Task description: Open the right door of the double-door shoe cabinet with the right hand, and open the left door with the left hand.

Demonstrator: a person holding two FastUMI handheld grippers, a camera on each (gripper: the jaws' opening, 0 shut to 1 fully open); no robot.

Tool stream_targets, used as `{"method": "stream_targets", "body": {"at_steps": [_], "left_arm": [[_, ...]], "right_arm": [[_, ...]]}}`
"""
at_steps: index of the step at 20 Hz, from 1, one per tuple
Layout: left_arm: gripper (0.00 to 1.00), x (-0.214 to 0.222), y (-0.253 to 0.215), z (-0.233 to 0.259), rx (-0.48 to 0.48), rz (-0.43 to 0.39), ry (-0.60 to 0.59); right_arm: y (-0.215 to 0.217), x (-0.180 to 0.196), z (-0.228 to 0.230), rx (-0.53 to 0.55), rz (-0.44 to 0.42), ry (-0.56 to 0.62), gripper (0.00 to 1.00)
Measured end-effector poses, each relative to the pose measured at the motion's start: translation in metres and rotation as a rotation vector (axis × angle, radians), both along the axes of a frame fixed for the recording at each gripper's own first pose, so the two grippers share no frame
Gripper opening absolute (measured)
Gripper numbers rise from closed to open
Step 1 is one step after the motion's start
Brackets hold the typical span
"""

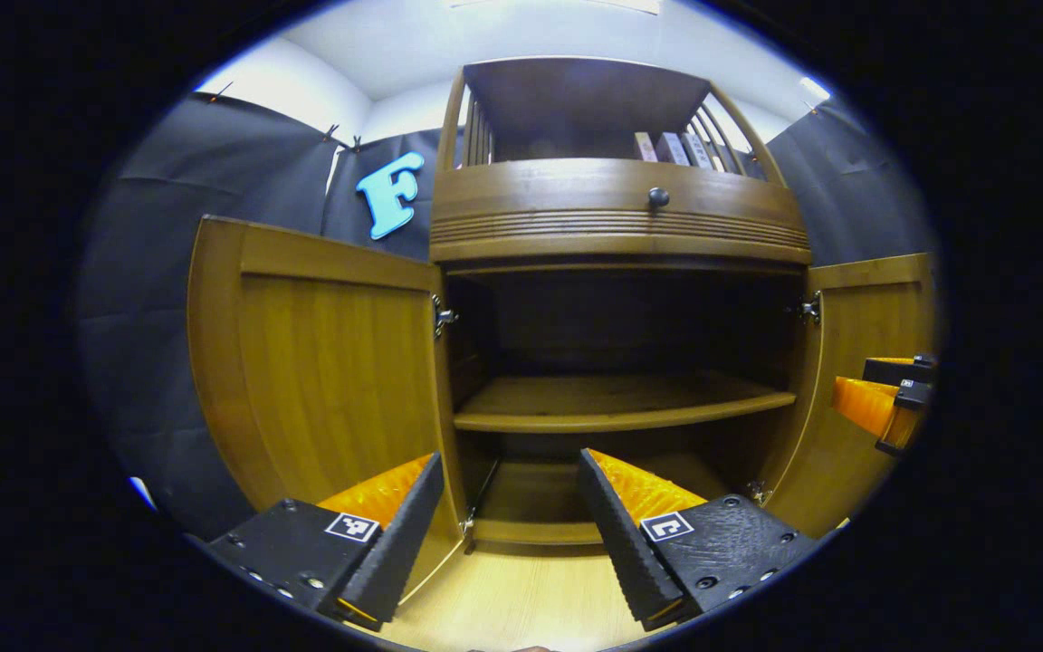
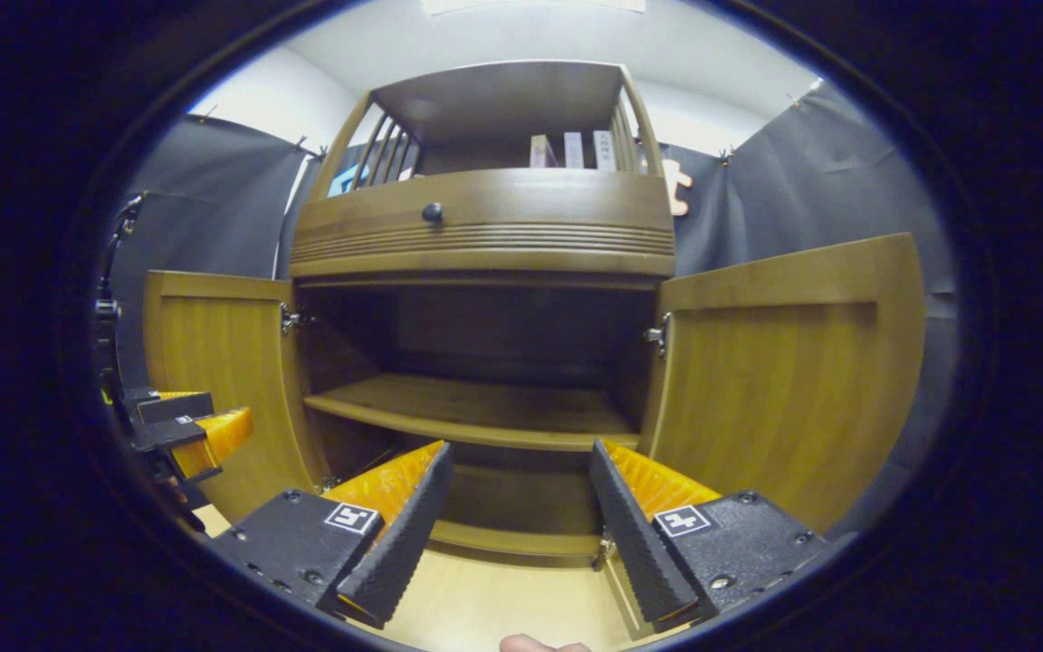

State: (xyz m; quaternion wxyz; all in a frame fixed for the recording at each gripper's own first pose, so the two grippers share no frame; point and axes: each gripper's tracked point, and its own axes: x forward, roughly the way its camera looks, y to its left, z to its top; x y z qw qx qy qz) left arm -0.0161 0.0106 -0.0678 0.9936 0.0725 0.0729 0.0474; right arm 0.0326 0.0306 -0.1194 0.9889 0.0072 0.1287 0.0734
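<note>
Both grippers' jaws wide, empty.

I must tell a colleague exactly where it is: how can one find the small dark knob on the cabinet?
Find the wooden shoe cabinet with both lower doors swung open. Above the open compartment runs a wide curved drawer front with horizontal grooves. The knob sits at its middle, round and nearly black, the only dark button on the wood.

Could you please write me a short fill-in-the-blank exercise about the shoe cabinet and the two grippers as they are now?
1. Both doors, the left door and the right door, stand ____.
2. The fingers of the left gripper and the right gripper are spread apart and hold ____.
3. The round black knob sits on the ____ above the doors.

Missing words: open; nothing; drawer
</note>
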Motion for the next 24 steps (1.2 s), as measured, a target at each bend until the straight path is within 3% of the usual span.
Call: {"method": "stream_targets", "body": {"at_steps": [1,2,3,4,10,12,24], "left_arm": [[0.92,0.005,-0.006,0.003,-0.008,-0.016,-0.006],[0.8,0.009,-0.013,0.006,-0.016,-0.042,-0.007],[1.0,0.012,-0.02,0.007,-0.017,-0.066,-0.002],[0.94,0.012,-0.025,0.011,-0.011,-0.081,-0.007],[0.96,0.012,-0.031,0.032,0.039,-0.116,-0.051],[0.96,0.009,-0.029,0.037,0.053,-0.106,-0.064],[0.96,0.011,-0.005,0.056,0.042,-0.072,-0.088]], "right_arm": [[-0.006,0.0,0.005,0.005,-0.012,-0.005,0.96],[-0.009,0.001,0.012,0.011,-0.026,-0.013,0.96],[-0.015,0.0,0.017,0.014,-0.038,-0.021,0.96],[-0.019,0.0,0.019,0.012,-0.051,-0.03,0.96],[-0.036,-0.003,0.03,-0.002,-0.08,-0.053,0.96],[-0.036,-0.002,0.031,-0.004,-0.076,-0.054,1.0],[-0.02,0.004,0.048,-0.026,-0.044,-0.081,0.96]]}}
